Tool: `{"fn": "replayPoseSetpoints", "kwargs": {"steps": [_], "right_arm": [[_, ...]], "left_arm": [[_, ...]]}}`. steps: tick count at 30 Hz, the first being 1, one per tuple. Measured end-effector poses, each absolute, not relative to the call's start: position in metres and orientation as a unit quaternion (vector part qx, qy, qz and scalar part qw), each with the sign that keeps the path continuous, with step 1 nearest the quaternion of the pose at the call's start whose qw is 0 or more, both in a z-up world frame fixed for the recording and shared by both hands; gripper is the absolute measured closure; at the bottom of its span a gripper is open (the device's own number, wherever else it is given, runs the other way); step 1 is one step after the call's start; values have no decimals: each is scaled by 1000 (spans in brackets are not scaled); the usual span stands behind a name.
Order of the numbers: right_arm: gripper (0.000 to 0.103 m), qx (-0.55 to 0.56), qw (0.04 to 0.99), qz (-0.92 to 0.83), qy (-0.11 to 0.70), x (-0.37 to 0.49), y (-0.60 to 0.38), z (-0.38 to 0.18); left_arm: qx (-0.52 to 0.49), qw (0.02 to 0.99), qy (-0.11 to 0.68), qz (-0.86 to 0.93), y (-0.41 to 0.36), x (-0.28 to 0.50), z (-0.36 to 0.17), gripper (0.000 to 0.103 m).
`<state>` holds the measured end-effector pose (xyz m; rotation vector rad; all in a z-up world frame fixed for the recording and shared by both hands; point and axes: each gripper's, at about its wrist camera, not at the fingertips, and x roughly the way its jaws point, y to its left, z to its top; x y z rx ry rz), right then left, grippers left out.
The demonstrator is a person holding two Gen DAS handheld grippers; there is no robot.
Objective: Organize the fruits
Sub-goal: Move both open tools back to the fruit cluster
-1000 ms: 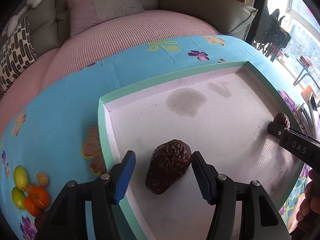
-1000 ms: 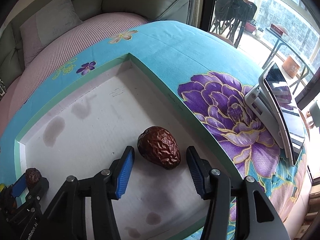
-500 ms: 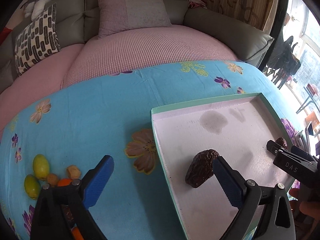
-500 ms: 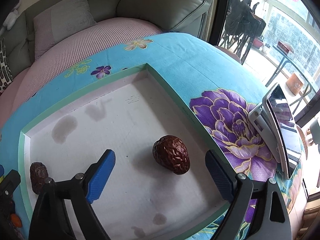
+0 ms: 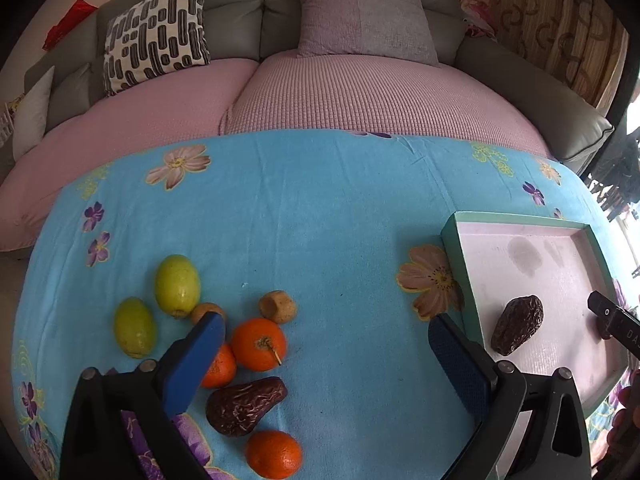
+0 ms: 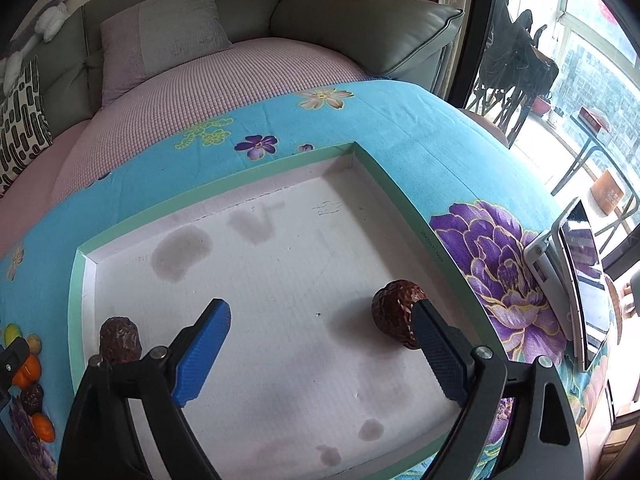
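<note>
A blue flowered cloth (image 5: pixel 320 216) covers the table beneath both grippers. Ahead of the right gripper (image 6: pixel 320 344) lies a shallow green-rimmed tray (image 6: pixel 224 184) with a stained white floor. The left gripper (image 5: pixel 324 356) hangs over the cloth, the tray off to its right. Both grippers stand wide apart with nothing between their blue pads.

Past the left gripper's left finger sit two green fruits (image 5: pixel 177 285). Between its fingers lie three oranges (image 5: pixel 259 343) (one half hidden by the finger), a dark wrinkled date (image 5: pixel 245 405) and a small tan fruit (image 5: pixel 277 306). Two more dates rest in the tray: one (image 6: pixel 394 316) touching the right gripper's right fingertip from behind, another (image 6: pixel 120 338) beyond its left finger, near the tray's left wall.
</note>
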<state>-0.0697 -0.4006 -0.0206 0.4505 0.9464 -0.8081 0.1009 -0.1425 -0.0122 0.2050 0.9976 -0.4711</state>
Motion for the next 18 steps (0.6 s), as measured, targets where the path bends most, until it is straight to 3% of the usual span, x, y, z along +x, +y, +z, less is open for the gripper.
{"fn": "replayPoseSetpoints", "kwargs": {"steps": [18], "right_arm": [[11, 161, 833, -298, 437, -17, -332, 1]], "left_arm": [[62, 876, 477, -41, -50, 113, 4, 0]]}}
